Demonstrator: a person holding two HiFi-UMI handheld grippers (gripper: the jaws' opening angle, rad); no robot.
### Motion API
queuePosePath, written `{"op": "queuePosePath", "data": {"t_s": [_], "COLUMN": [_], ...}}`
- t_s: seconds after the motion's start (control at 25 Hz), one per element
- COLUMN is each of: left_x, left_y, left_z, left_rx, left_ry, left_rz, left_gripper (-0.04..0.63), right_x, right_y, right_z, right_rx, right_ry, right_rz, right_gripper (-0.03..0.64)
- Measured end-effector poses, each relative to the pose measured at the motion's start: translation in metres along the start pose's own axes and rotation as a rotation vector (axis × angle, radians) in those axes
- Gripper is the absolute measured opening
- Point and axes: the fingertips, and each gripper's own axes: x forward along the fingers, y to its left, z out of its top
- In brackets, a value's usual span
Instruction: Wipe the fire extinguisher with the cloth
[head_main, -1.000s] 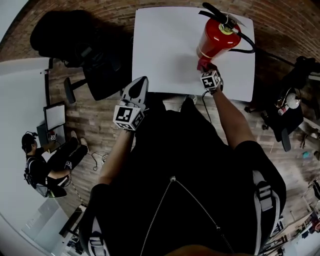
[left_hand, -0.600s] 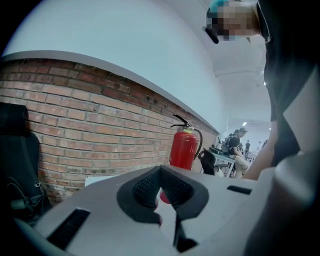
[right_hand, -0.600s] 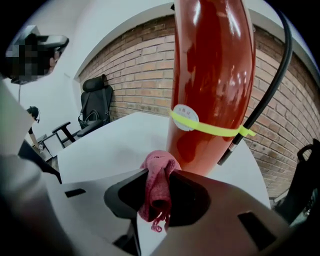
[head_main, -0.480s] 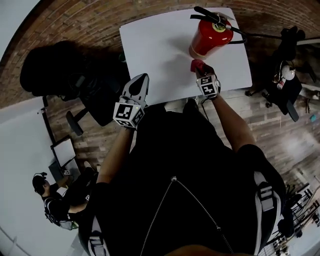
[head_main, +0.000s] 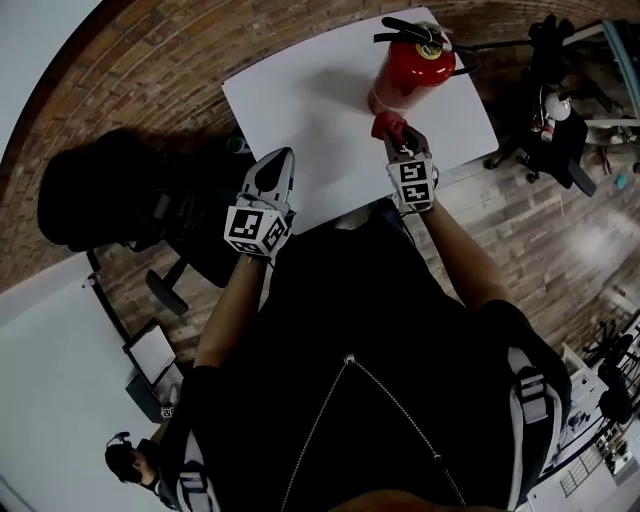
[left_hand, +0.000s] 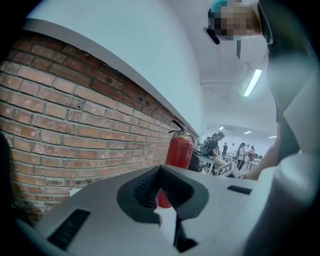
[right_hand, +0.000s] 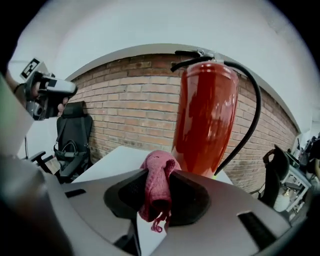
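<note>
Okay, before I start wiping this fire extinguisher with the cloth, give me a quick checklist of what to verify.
1. Grip on the cloth: ok, the right gripper is shut on it.
2. The fire extinguisher upright on the table: ok.
3. Contact between cloth and extinguisher: cannot tell, the cloth sits close to the base.
4. The left gripper free to steady: ok, shut, empty, away from the extinguisher.
5. The hose off the side facing the cloth: ok.

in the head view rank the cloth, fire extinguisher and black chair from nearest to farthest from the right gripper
1. cloth, clamped in the right gripper
2. fire extinguisher, upright on the table just beyond it
3. black chair, far left, off the table
</note>
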Motion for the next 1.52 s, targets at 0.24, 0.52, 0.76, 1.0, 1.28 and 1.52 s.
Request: {"op": "queuePosePath", "data": {"t_s": [0.24,0.52,0.76,1.0,1.28,1.52], "left_x": [-0.012,-0.023,-0.026,-0.027,-0.026,-0.025], "left_y": [0.022,0.041,0.045,0.047,0.053,0.055], "left_z": [-0.003,-0.006,-0.007,-0.003,-0.003,-0.006], "left_rx": [0.0,0.0,-0.01,-0.013,-0.017,-0.023], "left_ry": [0.01,0.024,0.023,0.018,0.015,0.019], "left_rz": [-0.061,-0.127,-0.167,-0.175,-0.153,-0.135], "left_gripper": [0.017,0.017,0.017,0.017,0.017,0.017], "right_x": [-0.027,-0.053,-0.067,-0.062,-0.051,-0.048], "right_y": [0.008,-0.005,-0.023,-0.037,-0.04,-0.041], "right_z": [0.061,0.124,0.152,0.164,0.161,0.15], "right_rx": [0.036,0.055,0.063,0.053,0.038,0.068], "right_ry": [-0.126,-0.233,-0.269,-0.271,-0.262,-0.242], "right_rz": [-0.127,-0.296,-0.393,-0.43,-0.455,-0.46], "right_gripper": [0.104,0.104,0.104,0.104,0.104,0.104]}}
